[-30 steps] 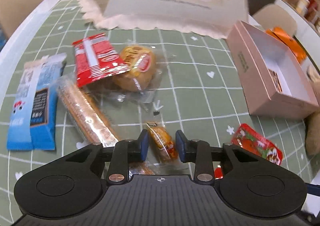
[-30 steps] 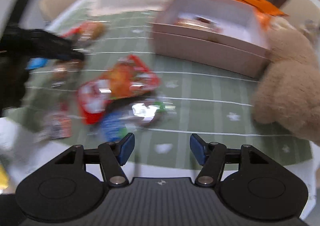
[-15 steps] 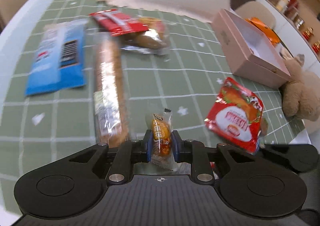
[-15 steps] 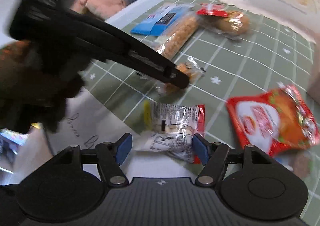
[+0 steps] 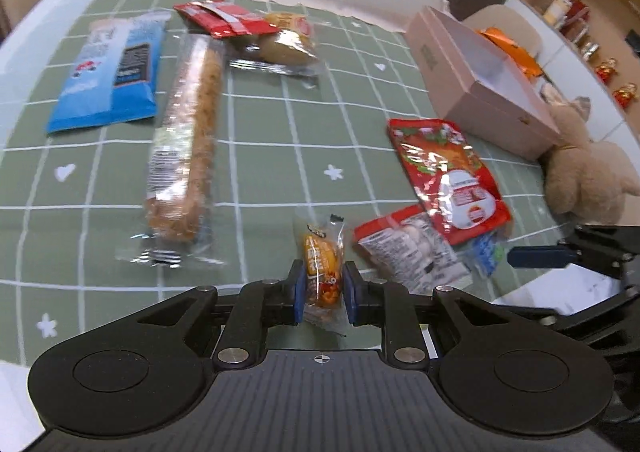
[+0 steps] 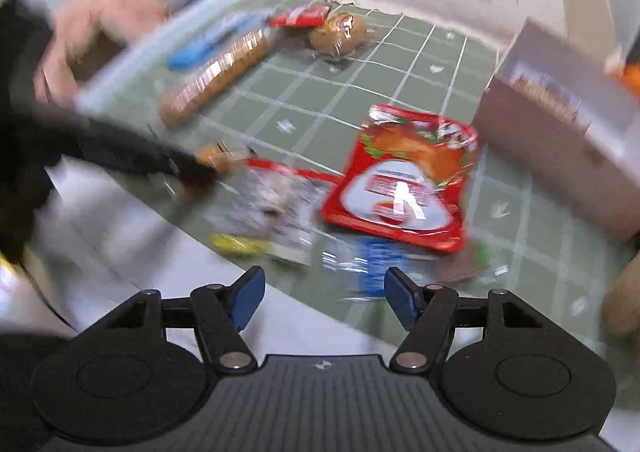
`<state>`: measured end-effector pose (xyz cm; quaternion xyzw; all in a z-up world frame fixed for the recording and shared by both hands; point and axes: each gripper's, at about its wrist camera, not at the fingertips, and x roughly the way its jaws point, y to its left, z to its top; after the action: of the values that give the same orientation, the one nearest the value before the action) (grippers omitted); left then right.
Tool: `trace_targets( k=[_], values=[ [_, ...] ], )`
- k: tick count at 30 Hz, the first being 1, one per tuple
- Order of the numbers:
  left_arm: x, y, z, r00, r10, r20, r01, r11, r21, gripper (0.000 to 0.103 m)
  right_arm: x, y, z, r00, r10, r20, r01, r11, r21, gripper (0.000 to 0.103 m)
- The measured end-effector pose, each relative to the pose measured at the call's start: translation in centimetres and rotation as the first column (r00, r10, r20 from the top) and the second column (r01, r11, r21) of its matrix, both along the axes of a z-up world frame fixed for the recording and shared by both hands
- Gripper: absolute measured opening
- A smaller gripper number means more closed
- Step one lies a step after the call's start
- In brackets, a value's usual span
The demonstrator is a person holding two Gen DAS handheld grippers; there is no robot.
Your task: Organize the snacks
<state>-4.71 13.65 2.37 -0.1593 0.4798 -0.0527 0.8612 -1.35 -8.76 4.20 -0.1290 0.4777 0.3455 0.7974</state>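
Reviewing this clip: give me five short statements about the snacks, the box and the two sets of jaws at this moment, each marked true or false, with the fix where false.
1. The left gripper has its jaws shut on the small orange snack packet. True.
2. The right gripper holds the red pouch. False: its jaws stand open with nothing between them, and the pouch lies on the green checked cloth.
3. The pink box is closed by a lid. False: it is open at the top.
4. The blue packet lies beside the long biscuit stick. True.
5. The plush toy sits inside the box. False: it lies outside, next to it.
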Motion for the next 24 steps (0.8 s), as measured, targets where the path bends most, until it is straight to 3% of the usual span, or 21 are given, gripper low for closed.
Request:
trace_targets(
  k=[4, 8, 10, 12, 13, 18, 22, 24],
  values=[
    [-1.1, 0.7, 0.2, 0.999, 0.047, -0.009, -0.047, 0.999, 0.01, 0.024, 1.5, 2.2, -0.2, 0.994, -0.083, -0.066, 0.088, 0.993, 0.084, 0.067],
    [-2.1, 1.4, 0.6, 0.998, 0.058, -0.018, -0.057, 0.998, 0.016, 0.024, 3.0, 5.7, -2.2, 0.992, -0.116, -0.043, 0.117, 0.993, 0.007, 0.067],
    [-2.4, 1.4, 0.7, 0.998, 0.057, -0.025, -0.056, 0.998, 0.016, 0.024, 2.9, 6.4, -2.2, 0.994, -0.104, -0.031, 0.104, 0.995, 0.006, 0.068],
    [-2.7, 1.1, 0.9, 0.999, 0.044, -0.025, -0.044, 0.999, 0.019, 0.023, 2.5, 6.8, -2.1, 0.998, -0.048, -0.032, 0.048, 0.999, 0.0, 0.055],
    [-2.6, 0.9, 1.1, 0.999, 0.035, -0.024, -0.035, 0.999, 0.021, 0.023, 2.0, 6.7, -2.0, 0.999, -0.014, -0.031, 0.014, 1.0, -0.006, 0.055],
    [-1.9, -0.7, 2.4, 1.0, -0.026, -0.004, 0.026, 0.999, 0.026, 0.023, 0.7, 4.0, -1.1, 0.999, 0.033, -0.031, -0.033, 0.999, 0.006, 0.05],
    [-0.7, -2.4, 4.5, 0.995, -0.085, 0.048, 0.085, 0.996, 0.019, 0.023, 0.7, -0.6, 1.5, 0.999, -0.051, -0.003, 0.051, 0.997, 0.052, 0.05],
    [0.3, -3.3, 5.8, 0.991, -0.112, 0.079, 0.114, 0.993, -0.021, 0.023, 1.0, -3.4, 3.1, 0.993, -0.115, 0.027, 0.114, 0.991, 0.064, 0.05]
  ],
)
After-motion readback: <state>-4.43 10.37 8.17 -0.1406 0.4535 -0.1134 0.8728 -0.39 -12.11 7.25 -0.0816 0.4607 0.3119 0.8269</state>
